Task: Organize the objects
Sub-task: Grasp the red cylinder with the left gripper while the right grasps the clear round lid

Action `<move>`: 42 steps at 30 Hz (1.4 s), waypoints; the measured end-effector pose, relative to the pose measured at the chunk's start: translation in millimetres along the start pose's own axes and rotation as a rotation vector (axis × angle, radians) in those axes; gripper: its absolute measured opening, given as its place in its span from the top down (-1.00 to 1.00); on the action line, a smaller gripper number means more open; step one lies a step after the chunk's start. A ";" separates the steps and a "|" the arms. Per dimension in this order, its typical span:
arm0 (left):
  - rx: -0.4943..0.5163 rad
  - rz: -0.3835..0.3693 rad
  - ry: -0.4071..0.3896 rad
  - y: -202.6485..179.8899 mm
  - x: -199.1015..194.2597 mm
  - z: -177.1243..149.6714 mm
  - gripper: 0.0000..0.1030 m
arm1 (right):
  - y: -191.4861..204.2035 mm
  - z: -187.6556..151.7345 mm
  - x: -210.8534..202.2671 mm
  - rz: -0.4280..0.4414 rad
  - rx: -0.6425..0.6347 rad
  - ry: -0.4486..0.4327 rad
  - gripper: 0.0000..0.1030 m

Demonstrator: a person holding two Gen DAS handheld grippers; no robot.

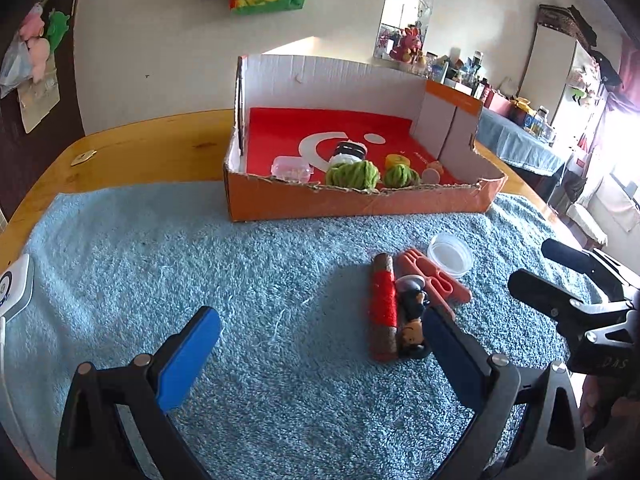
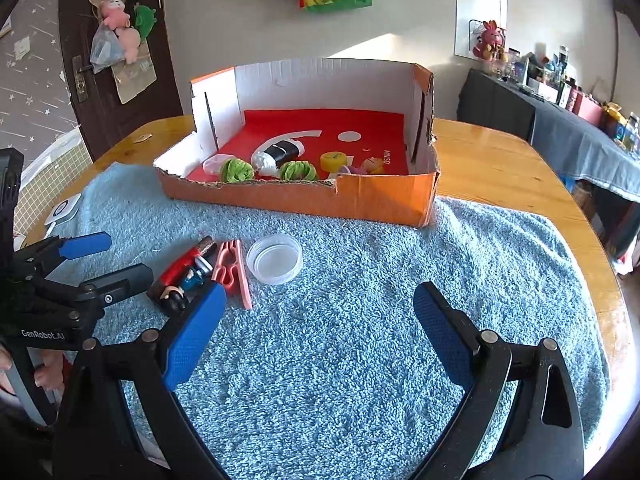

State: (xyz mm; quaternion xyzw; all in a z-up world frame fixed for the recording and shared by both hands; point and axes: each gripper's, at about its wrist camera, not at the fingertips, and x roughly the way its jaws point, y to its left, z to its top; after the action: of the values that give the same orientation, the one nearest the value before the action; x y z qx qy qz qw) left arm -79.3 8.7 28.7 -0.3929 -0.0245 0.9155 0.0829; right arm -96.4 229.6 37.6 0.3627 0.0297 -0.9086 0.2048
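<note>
An orange cardboard box (image 1: 360,200) (image 2: 380,200) with a red floor stands on a blue towel (image 1: 240,280) (image 2: 360,340). It holds two green yarn balls (image 1: 352,174) (image 2: 236,170), a black-and-white roll (image 1: 348,152) (image 2: 280,154), a yellow piece (image 1: 396,160) (image 2: 334,160) and a small clear container (image 1: 290,168). On the towel lie a red-wrapped spool (image 1: 383,306) (image 2: 180,268), a small figurine (image 1: 412,320) (image 2: 186,284), a pink clip (image 1: 432,280) (image 2: 232,270) and a clear lid (image 1: 450,255) (image 2: 274,258). My left gripper (image 1: 320,344) (image 2: 108,256) is open beside the figurine. My right gripper (image 2: 320,328) (image 1: 536,268) is open over bare towel.
The towel covers a round wooden table (image 1: 140,144) (image 2: 500,168). A white device (image 1: 14,288) (image 2: 64,208) lies at the towel's left edge. A cluttered side table (image 2: 580,136) stands to the right, a dark door (image 2: 112,60) to the left.
</note>
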 end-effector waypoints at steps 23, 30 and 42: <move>0.165 0.029 0.065 1.7 22.0 13.7 -1.00 | -5.9 -1.0 26.1 0.001 -0.031 0.084 -0.87; 0.194 0.044 0.070 3.8 25.0 21.6 -1.00 | -5.7 3.9 38.7 0.005 -0.068 0.123 -0.87; 0.246 -0.009 0.103 -7.8 33.4 19.6 -0.50 | 8.5 19.1 58.3 0.006 -0.180 0.167 -0.86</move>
State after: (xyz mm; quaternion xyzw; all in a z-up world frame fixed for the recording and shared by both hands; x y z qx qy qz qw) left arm -115.0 22.5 19.2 -0.4263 0.0907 0.8898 0.1356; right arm -143.5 197.5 13.3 0.4174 0.1268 -0.8683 0.2362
